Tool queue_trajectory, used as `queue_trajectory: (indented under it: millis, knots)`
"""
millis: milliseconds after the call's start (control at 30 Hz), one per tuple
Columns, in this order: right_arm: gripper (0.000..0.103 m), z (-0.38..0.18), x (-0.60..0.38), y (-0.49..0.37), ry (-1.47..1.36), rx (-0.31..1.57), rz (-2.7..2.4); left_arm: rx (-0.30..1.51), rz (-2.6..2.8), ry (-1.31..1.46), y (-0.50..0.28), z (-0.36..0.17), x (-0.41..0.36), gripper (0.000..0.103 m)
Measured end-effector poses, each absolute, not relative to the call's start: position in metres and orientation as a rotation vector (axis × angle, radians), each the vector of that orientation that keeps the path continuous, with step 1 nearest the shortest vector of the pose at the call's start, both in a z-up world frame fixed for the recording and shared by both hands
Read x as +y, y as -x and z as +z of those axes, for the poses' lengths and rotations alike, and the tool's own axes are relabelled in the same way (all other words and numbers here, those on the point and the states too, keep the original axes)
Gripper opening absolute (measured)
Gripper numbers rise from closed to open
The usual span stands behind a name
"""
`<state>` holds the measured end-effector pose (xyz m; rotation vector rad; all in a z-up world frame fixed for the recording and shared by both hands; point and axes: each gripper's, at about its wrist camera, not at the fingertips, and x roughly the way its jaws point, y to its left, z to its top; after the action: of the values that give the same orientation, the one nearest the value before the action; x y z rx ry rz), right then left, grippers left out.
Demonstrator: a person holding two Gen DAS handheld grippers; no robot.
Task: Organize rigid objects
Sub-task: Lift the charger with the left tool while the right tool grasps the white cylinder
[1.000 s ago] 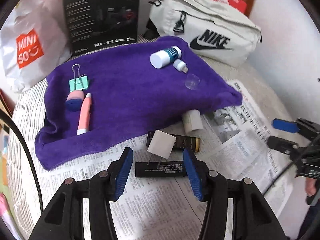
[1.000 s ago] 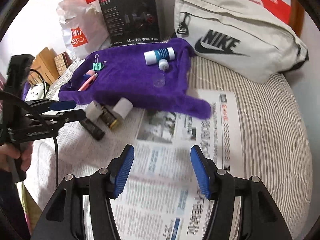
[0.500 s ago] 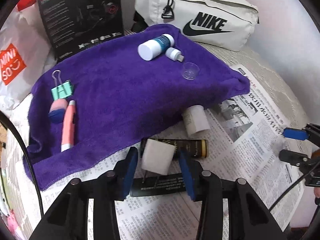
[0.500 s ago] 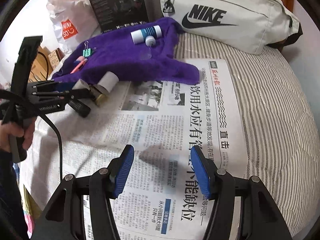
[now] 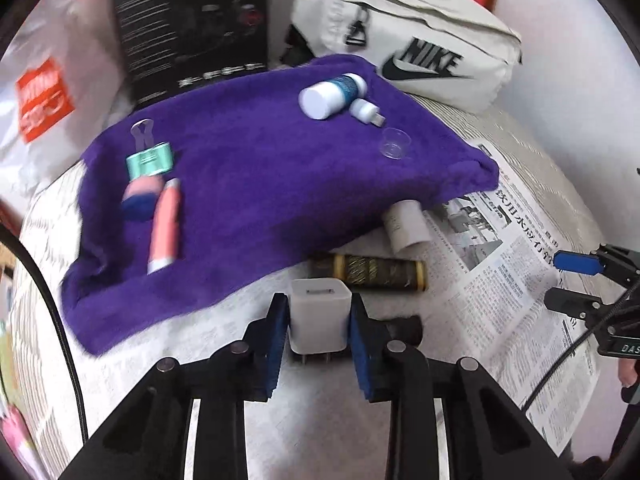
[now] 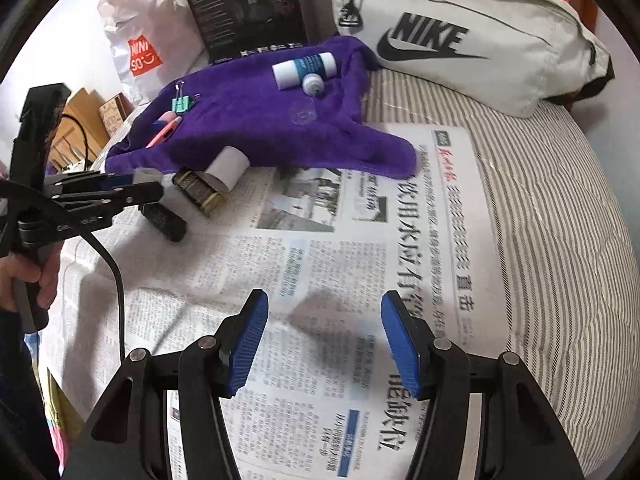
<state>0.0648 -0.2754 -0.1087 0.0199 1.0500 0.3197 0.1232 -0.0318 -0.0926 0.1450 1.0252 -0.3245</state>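
My left gripper has its jaws closing on a white charger cube, whose sides touch both blue pads, prongs pointing toward me. Under it lies a black bar. Just beyond are a dark gold tube and a white cylinder at the edge of the purple towel. On the towel lie a white-and-blue bottle, a small white bottle, a clear cap, a teal binder clip and a pink pen. My right gripper stands open over the newspaper, holding nothing.
A white Nike bag, a black box and a white Miniso bag line the back. The striped bedding shows to the right of the newspaper. A hand holds the left gripper's handle.
The left gripper's jaws have narrowed from wide apart to touching the white charger, which now sits between the pads. The right gripper stays open over the newspaper.
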Motion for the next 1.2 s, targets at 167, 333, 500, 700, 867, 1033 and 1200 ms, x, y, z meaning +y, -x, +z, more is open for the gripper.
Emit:
queue_trajectory:
  millis: [167, 333, 500, 700, 867, 1033, 1200]
  knots:
    - [0.058, -0.106, -0.257, -0.068, -0.002, 1.049, 0.354, 1.050, -0.257, -0.130, -0.113, -0.100, -0.001, 0.028]
    - [0.059, -0.108, -0.243, -0.066, 0.013, 1.058, 0.379, 1.066, -0.223, -0.076, -0.111, -0.110, 0.021, 0.028]
    - [0.058, -0.111, -0.238, -0.066, 0.026, 1.073, 0.380, 1.079, -0.210, -0.084, -0.115, -0.115, 0.020, 0.028]
    - [0.058, -0.113, -0.241, -0.069, 0.017, 1.080, 0.366, 1.062, -0.189, -0.086, -0.123, -0.116, 0.013, 0.028]
    - [0.058, -0.108, -0.235, -0.076, 0.003, 1.064, 0.383, 1.061, -0.163, -0.092, -0.113, -0.115, 0.019, 0.027]
    - [0.058, -0.106, -0.219, -0.098, -0.006, 1.042, 0.387, 1.058, -0.094, -0.069, -0.102, -0.115, 0.040, 0.027]
    - [0.058, -0.102, -0.207, -0.123, -0.076, 1.032, 0.357, 1.030, -0.078, -0.090, -0.096, -0.117, 0.041, 0.027]
